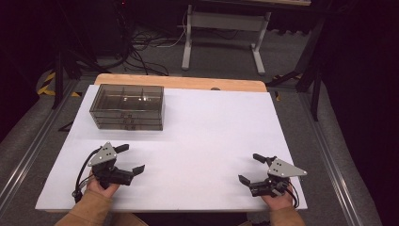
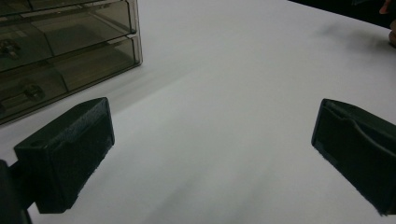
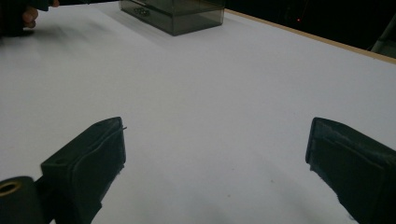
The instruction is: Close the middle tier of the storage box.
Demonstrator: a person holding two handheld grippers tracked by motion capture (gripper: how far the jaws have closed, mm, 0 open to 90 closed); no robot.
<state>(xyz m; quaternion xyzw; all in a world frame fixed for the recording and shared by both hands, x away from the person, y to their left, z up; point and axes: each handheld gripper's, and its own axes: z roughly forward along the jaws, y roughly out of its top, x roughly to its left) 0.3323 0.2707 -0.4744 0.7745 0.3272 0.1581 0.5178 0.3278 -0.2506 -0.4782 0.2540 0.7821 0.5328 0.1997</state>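
A smoky see-through drawer box [image 1: 127, 106] stands at the back left of the white table [image 1: 207, 127]. My left gripper [image 1: 130, 158] rests near the front left edge, open, with nothing between its jaws. My right gripper [image 1: 251, 167] rests near the front right edge, also open and empty. In the left gripper view the drawer box [image 2: 60, 51] sits at the upper left beyond my open left gripper [image 2: 212, 154], with small metal parts dimly visible in its drawers. In the right gripper view the box [image 3: 175, 11] is far off at the top, past my open right gripper [image 3: 217, 168].
The table's wooden back edge [image 1: 181, 81] shows beyond the white sheet. A metal table frame [image 1: 226, 33] and cables [image 1: 146, 52] lie on the floor behind. The other hand [image 3: 28, 16] shows at the top left of the right gripper view.
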